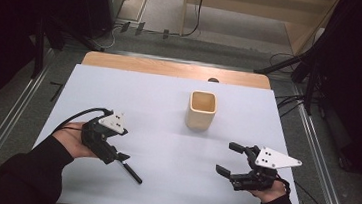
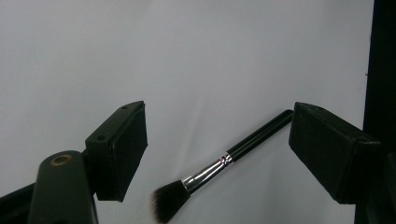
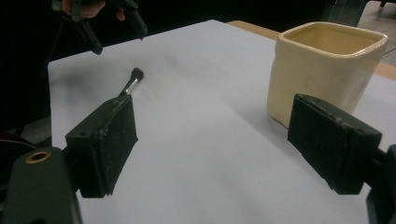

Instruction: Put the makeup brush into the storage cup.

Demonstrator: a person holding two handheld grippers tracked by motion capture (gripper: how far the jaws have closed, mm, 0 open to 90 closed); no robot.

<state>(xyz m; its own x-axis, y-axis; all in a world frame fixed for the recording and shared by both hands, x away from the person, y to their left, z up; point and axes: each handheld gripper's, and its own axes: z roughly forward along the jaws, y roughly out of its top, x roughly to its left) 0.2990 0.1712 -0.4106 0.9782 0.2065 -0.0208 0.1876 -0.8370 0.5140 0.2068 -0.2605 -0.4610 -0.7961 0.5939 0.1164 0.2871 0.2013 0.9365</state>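
Observation:
A makeup brush (image 2: pixel 224 161) with a black handle, silver ferrule and dark bristles lies flat on the white table sheet (image 1: pixel 174 146). My left gripper (image 2: pixel 217 112) is open and hovers over the brush, one jaw on each side, touching nothing. In the high view the left gripper (image 1: pixel 121 149) is at the front left, with the brush (image 1: pixel 132 171) sticking out toward the front right. My right gripper (image 1: pixel 229 159) stands open and holds nothing at the front right. A cream square cup (image 1: pixel 202 110) stands upright behind the middle. The right gripper view shows the cup (image 3: pixel 322 60) and brush (image 3: pixel 133 81).
The white sheet covers a wooden table whose bare far edge (image 1: pixel 172 68) shows behind the cup. Metal rails (image 1: pixel 5 130) run along both sides on the floor. Cables lie on the floor beyond the table.

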